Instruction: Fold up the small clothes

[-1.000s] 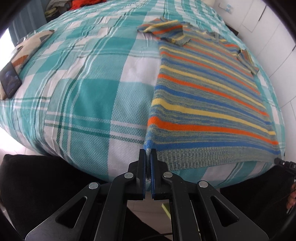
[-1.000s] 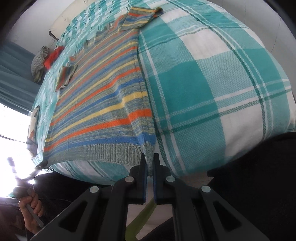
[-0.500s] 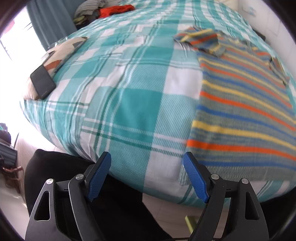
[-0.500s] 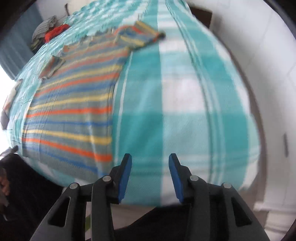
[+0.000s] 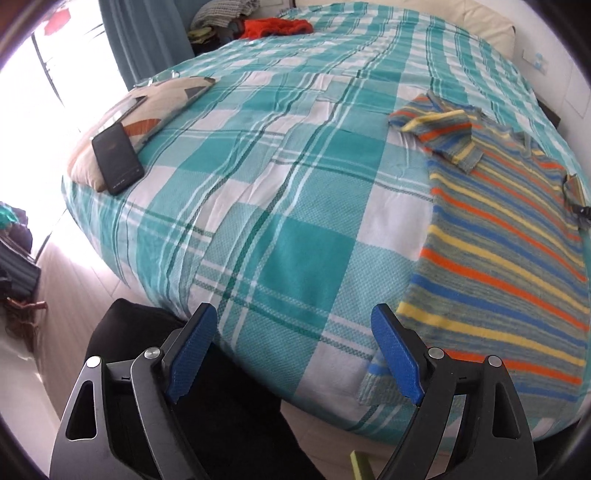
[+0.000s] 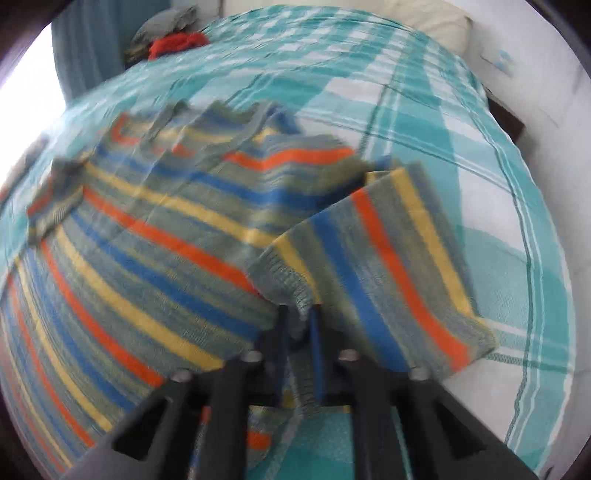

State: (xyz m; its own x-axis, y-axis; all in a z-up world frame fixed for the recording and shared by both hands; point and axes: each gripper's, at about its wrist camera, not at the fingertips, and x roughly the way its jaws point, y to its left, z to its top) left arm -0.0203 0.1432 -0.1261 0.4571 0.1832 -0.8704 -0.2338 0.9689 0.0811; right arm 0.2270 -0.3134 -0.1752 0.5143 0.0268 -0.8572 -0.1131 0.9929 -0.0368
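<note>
Left wrist view: our left gripper (image 5: 291,350) tilts steeply down over the near edge of the bed (image 5: 295,229), its jaws spread wide and having just been opening, with only checked cover showing between the blue pads (image 5: 397,356); it has hold of nothing. The striped top (image 5: 509,266) lies flat toward the right side of the bed, its hem at the near edge just beside and partly behind the right pad, one sleeve (image 5: 443,129) folded over at the far corner. A phone (image 5: 117,163) rests on a cushion (image 5: 147,114) at the left edge, well apart from the top, and a heap of clothes (image 5: 258,22) sits at the far end. Dark clothing of the person fills the bottom of the view under the gripper. Right wrist view, blurred: our right gripper (image 6: 297,325) also points steeply down, over the top (image 6: 147,258). Its jaws stand nearly together, pinched on the ribbed edge of a sleeve (image 6: 369,266), with knit fabric showing in the narrow gap. That sleeve is lifted and drawn across the body of the top, its far side hanging over the checked cover (image 6: 498,166).
</note>
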